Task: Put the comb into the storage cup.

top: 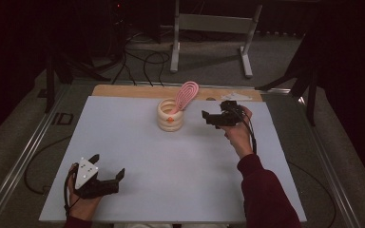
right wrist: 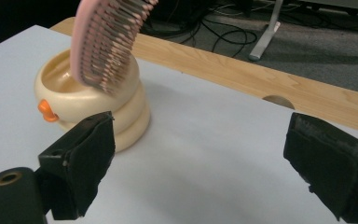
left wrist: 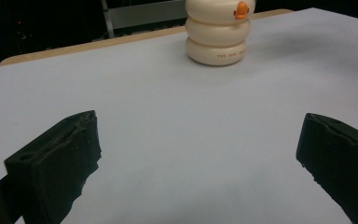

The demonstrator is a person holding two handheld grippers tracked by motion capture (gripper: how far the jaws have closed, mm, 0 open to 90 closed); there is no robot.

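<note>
While the high view looks down, the cream ringed holder (top: 170,115) stands near the white board's (top: 138,156) far edge with the pink hairbrush (top: 184,95) leaning out toward 1 o'clock; the right gripper (top: 208,116), jaws apart, sits just beside it at 3 o'clock, and the left gripper (top: 108,167) spreads empty near the front edge. Along the left gripper view, bare board runs to the holder at 12 o'clock. Along the right gripper view, holder and brush sit at 10 o'clock, open board between the parted jaws.

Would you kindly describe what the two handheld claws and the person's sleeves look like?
Both are black two-jaw tools with blocky jaws. The left claw carries a grey three-cornered plate dotted with small dark marks. The right claw trails a black cable along the hand. The person wears dark red sleeves.
</note>
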